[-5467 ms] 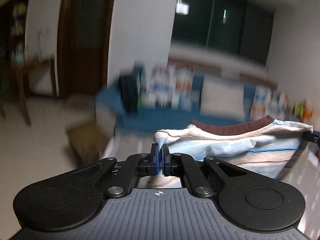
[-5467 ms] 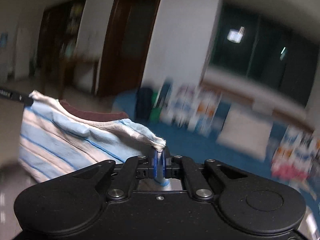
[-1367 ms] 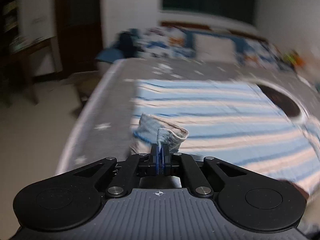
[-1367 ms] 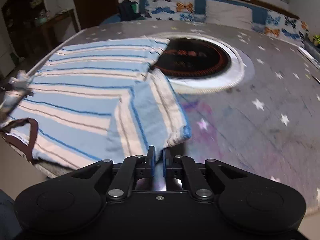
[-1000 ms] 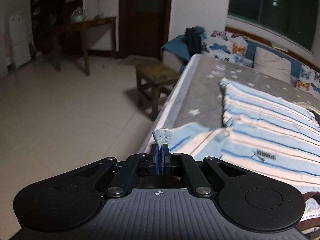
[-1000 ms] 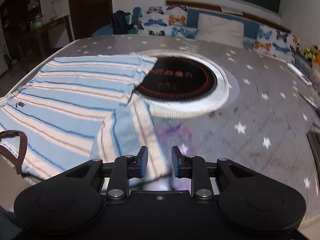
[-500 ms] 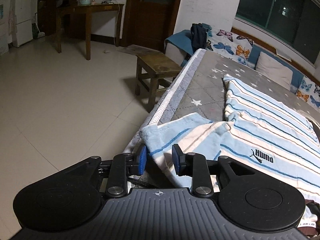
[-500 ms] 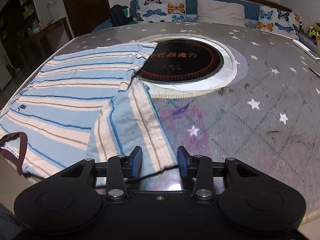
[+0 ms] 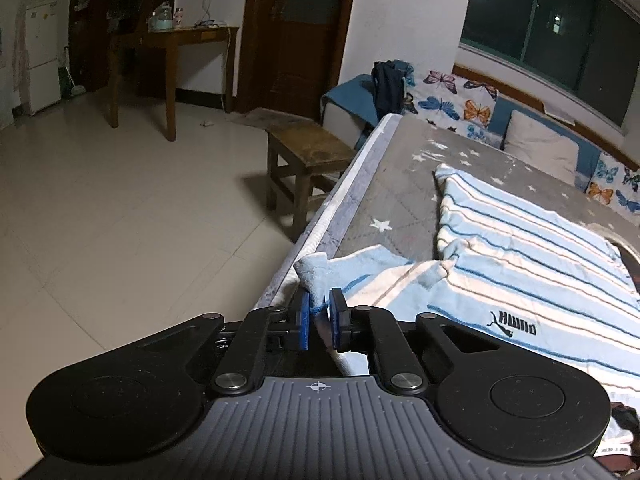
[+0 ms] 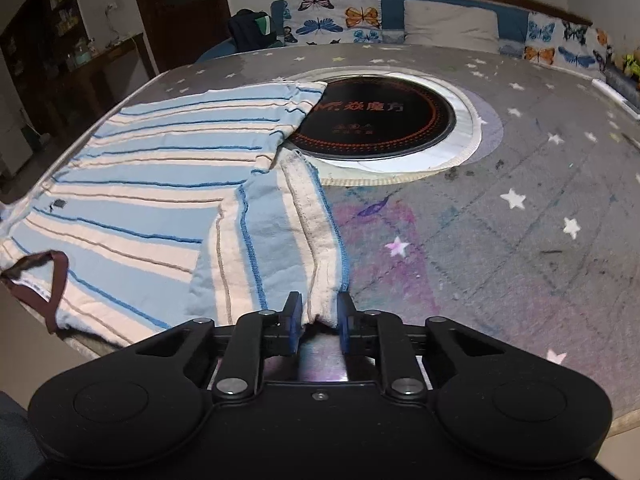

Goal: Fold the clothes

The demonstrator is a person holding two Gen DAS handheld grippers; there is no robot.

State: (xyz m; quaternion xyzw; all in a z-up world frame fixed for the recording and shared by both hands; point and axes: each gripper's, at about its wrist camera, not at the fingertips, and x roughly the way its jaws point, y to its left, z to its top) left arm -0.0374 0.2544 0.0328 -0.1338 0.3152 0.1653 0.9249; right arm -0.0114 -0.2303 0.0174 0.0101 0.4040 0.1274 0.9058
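On the grey star-printed table cover (image 10: 520, 216) a light-blue striped T-shirt (image 10: 160, 184) lies spread flat, its maroon-trimmed neckline (image 10: 36, 272) at the near edge of the table and its far hem overlapping the rim of a round black cooktop (image 10: 380, 120) set into the middle of the tabletop. One sleeve (image 10: 276, 240) is folded inward along the shirt's right side, running from the cooktop's rim toward the near edge, and its cuff end sits between the blue pads of the right gripper (image 10: 318, 320), whose jaws have just been closing; a visible gap remains on either side of the cloth, so the pads do not yet press on it. At the table's left edge, the other sleeve (image 9: 360, 276) spills toward the border of the cover, and the left gripper (image 9: 319, 320) has a fold of its cuff between its blue pads; its jaws have likewise just been closing and now stand narrowly apart, the cloth filling most of the slot, though whether the pads actually pinch it cannot be told. A black logo (image 9: 513, 326) shows on the shirt's chest beside that gripper. Beyond the table edge stands a small wooden stool (image 9: 308, 160) on the pale tiled floor (image 9: 120, 208), with a butterfly-patterned sofa (image 9: 456, 100) further back.
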